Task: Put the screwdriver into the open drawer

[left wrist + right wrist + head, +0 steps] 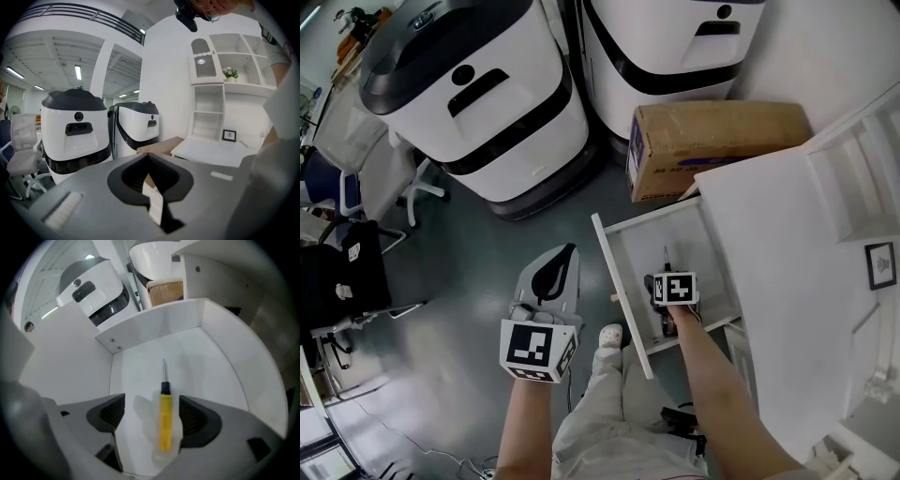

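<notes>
A yellow-handled screwdriver with a black collar and thin metal shaft lies flat on the floor of the open white drawer. My right gripper points steeply down into the drawer with its jaws open on either side of the handle, and neither pad touches it. From the head view, the right gripper covers most of the tool, and only the thin shaft shows beyond it. My left gripper hangs over the floor left of the drawer, shut with nothing in it.
A cardboard box sits behind the drawer, next to two large white-and-black machines. The white desk top runs along the drawer's right side, with a small framed picture on it. The person's shoe is beside the drawer front.
</notes>
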The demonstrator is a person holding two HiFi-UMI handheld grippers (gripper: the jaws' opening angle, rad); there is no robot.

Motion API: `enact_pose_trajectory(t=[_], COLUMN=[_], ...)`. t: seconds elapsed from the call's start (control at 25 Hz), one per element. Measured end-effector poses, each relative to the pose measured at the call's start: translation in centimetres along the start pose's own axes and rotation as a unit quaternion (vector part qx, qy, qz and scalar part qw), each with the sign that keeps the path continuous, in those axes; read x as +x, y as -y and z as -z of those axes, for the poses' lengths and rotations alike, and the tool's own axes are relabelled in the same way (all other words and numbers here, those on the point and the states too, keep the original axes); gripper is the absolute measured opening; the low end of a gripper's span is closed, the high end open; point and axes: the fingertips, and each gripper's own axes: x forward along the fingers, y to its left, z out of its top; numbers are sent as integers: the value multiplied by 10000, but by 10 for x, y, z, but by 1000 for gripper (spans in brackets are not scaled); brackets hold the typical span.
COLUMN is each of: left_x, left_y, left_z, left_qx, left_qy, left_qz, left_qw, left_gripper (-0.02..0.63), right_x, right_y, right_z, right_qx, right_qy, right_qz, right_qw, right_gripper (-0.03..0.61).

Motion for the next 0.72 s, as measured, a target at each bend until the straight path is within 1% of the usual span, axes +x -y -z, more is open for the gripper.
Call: enact_pose_trajectory(t=[0.12,0.28,0.52,0.72], left_x=[-6,-12,-22,-35], left_y=[1,4,14,16], left_z=[-11,-30,-55,-73], left_qx=[39,87,267,322], left_qy=[79,247,481,666], left_qz=[-5,14,59,16], left_qw=[10000,9997,9985,9973], left_gripper=[8,8,8,8], right_x=[-13,-30,-63,-89], right_y=[4,2,-5,-15], right_z=[-8,-14,-25,-33], right_qx=[88,265,-6,-79], right_qy=[148,189,302,461], right_qz=[87,-22,13,-90], right_qw=[9998,9995,9995,9989], right_gripper=[337,342,341,341])
